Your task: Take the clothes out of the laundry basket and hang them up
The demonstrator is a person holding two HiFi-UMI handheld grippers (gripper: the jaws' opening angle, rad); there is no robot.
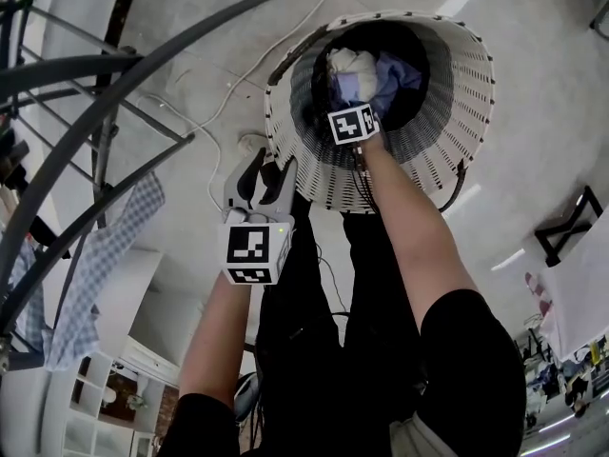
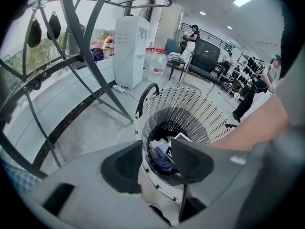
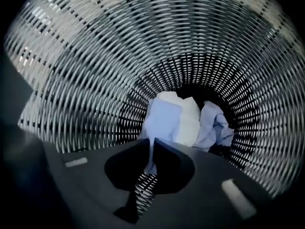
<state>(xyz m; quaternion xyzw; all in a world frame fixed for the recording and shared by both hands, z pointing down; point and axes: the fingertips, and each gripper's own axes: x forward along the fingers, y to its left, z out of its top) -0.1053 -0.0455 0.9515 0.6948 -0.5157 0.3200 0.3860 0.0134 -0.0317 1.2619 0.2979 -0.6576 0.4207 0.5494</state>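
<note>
Right gripper (image 3: 151, 152) sits deep in the white laundry basket (image 1: 457, 112), jaws pinched on a pale blue garment (image 3: 164, 120); my left gripper (image 2: 157, 159) hangs outside, jaws apart.

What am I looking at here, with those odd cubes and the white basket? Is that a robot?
It is not a robot. A person holds a two-jaw tool in each hand, and the marked cubes are part of those tools. One picture comes from a camera on the person's head, looking down. The other two come from cameras riding on each tool. A white laundry basket stands on the floor with clothes inside, beside a dark metal drying rack where a checked cloth hangs. The right tool is deep in the basket, jaws closed on a pale blue garment; a white garment lies next to it. The left tool hovers near the rim, jaws apart and empty.
</note>
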